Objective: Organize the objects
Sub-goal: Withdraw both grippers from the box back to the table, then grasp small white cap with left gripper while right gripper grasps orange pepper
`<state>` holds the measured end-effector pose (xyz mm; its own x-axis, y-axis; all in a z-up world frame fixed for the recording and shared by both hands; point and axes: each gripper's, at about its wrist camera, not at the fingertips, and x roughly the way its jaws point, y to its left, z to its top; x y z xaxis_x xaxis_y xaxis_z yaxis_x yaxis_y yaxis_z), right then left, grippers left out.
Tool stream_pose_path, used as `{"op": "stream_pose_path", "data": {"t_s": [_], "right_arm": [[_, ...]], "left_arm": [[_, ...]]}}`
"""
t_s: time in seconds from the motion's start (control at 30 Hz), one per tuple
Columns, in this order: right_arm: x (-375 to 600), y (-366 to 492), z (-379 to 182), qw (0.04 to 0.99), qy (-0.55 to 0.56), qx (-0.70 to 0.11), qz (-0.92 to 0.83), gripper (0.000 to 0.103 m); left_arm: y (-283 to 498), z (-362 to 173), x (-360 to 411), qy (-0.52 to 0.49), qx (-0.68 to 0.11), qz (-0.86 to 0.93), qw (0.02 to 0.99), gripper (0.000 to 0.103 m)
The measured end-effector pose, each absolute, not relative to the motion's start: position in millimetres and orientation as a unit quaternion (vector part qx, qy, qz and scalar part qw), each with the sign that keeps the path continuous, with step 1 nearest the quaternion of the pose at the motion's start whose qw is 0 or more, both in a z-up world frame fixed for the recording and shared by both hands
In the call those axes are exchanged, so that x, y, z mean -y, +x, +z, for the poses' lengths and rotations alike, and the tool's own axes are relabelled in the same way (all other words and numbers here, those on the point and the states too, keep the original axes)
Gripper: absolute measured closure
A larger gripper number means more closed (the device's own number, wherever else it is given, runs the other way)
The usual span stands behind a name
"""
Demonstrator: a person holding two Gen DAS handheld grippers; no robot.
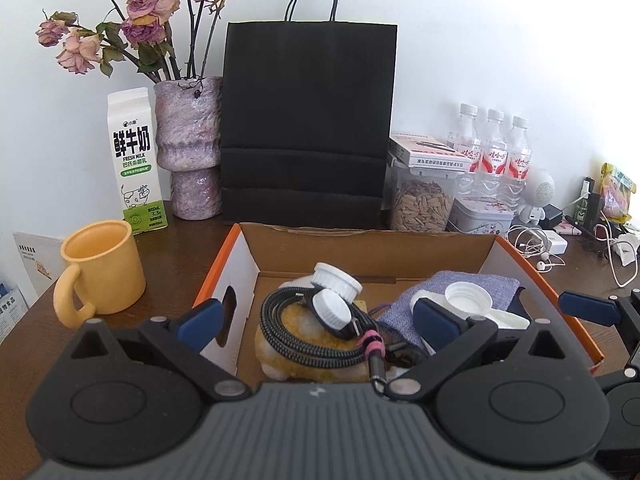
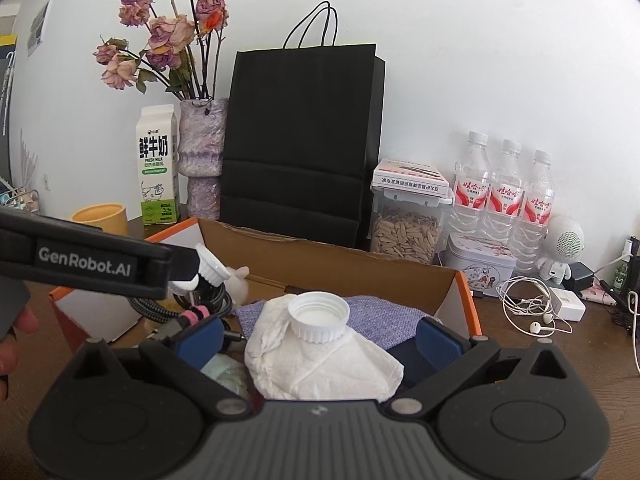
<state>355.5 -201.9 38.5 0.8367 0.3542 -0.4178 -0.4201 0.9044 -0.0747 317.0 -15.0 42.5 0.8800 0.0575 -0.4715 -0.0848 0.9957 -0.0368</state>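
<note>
Both claws hover over the cardboard box (image 1: 370, 248) — sorting is well underway.
Left view: left gripper (image 1: 316, 322) spread wide, holding nothing, above the coiled cable (image 1: 292, 336) and white caps (image 1: 334, 298). Right view: right gripper (image 2: 320, 340) wide, unladen, straddling a cap (image 2: 319, 316) on tissue (image 2: 320, 368) — earphones (image 2: 528, 308) remain outside.

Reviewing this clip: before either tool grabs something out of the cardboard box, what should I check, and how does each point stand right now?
1. Left tool open: ok, jaws wide apart, empty.
2. Right tool open: ok, nothing gripped.
3. Upturned white cap reachable: ok, it rests on the crumpled tissue between the right tool's jaws.
4. Braided cable free to lift: not ok, two white lids lie on its coil.
5. Cardboard box steady: cannot tell.
6. Tools apart from each other: ok, not touching.
</note>
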Motion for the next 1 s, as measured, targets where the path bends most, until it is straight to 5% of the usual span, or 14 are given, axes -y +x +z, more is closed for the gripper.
{"op": "stream_pose_path", "data": {"t_s": [0.83, 1.0], "right_arm": [[251.7, 259.7, 3.6, 0.936, -0.085, -0.257, 0.226, 0.000], [251.9, 268.8, -3.5, 0.932, -0.082, -0.274, 0.224, 0.008]], "left_arm": [[227.0, -18.9, 29.4, -0.010, -0.357, 0.068, 0.932, 0.000], [239.4, -28.0, 39.8, -0.001, -0.364, 0.064, 0.929, 0.000]]}}
